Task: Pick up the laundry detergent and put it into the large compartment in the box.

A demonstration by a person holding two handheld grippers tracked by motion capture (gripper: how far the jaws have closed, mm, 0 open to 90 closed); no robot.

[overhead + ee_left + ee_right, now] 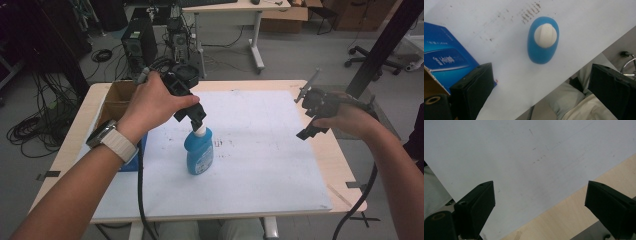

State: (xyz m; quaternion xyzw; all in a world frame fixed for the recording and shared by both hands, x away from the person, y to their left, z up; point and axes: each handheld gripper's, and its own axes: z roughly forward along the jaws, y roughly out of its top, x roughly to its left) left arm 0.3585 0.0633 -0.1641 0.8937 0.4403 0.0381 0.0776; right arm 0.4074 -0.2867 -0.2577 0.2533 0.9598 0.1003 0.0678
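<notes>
Looking down, left gripper (541,82) view reveals the bottle (543,40)'s white cap (545,35).

Open right claw (540,205), white sheet (524,157), wooden tabletop (564,220)

Black jaws — white watch strap (120,141).

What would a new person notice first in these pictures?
The blue bottle with its white cap stands upright near the middle of the white sheet, with the open left gripper right above it. A blue box lies at the sheet's left edge. The right gripper, also open, hovers at the right.
</notes>
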